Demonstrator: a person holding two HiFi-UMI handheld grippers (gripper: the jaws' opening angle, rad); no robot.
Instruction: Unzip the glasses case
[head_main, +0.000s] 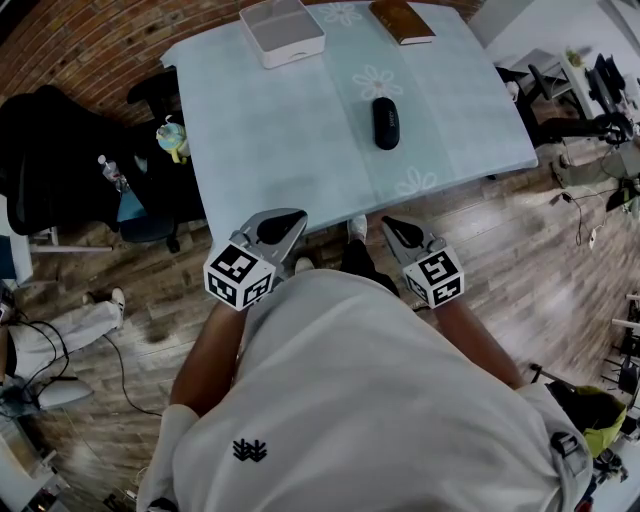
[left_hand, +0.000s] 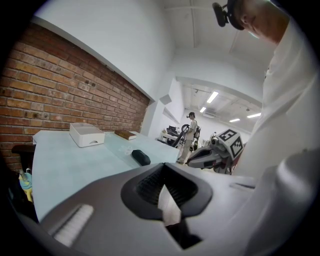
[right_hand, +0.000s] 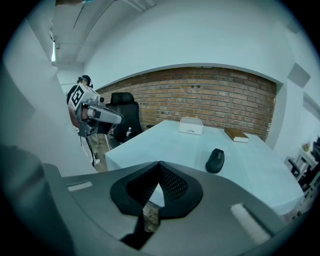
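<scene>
Both claws hang close to the person's body, short of the near edge of the desk (head_main: 280, 150). The left claw (head_main: 293, 217) has its jaws pressed together with nothing between them, and its own view shows the dark pads meeting in one seam (left_hand: 162, 170). The right claw (head_main: 392, 226) is the same, jaws together on nothing (right_hand: 160, 167). Neither touches the desk or anything on it.

Past a bare stretch of pale cloth lies the glasses case (head_main: 386, 122), a dark oval lying flat with its long side running away from the person. It sits well apart from both claws, almost straight ahead of the right one and ahead and to the right of the left one. From the right gripper view it shows right of centre (right_hand: 215, 160).

The zip is too small to read in any view. A shut lid fits a case zipped all round as well as one unzipped with the lid lying down. If the zip is closed, I judge the work needs two claws: one pressing the light, rounded shell down so it cannot skate on the cloth, the other spreading just enough to pinch the small pull and follow the curve of the rim.

Beyond the case, at the far edge, stand a white box (head_main: 282, 32) and a brown book (head_main: 402, 20), clear of any path to it.
</scene>
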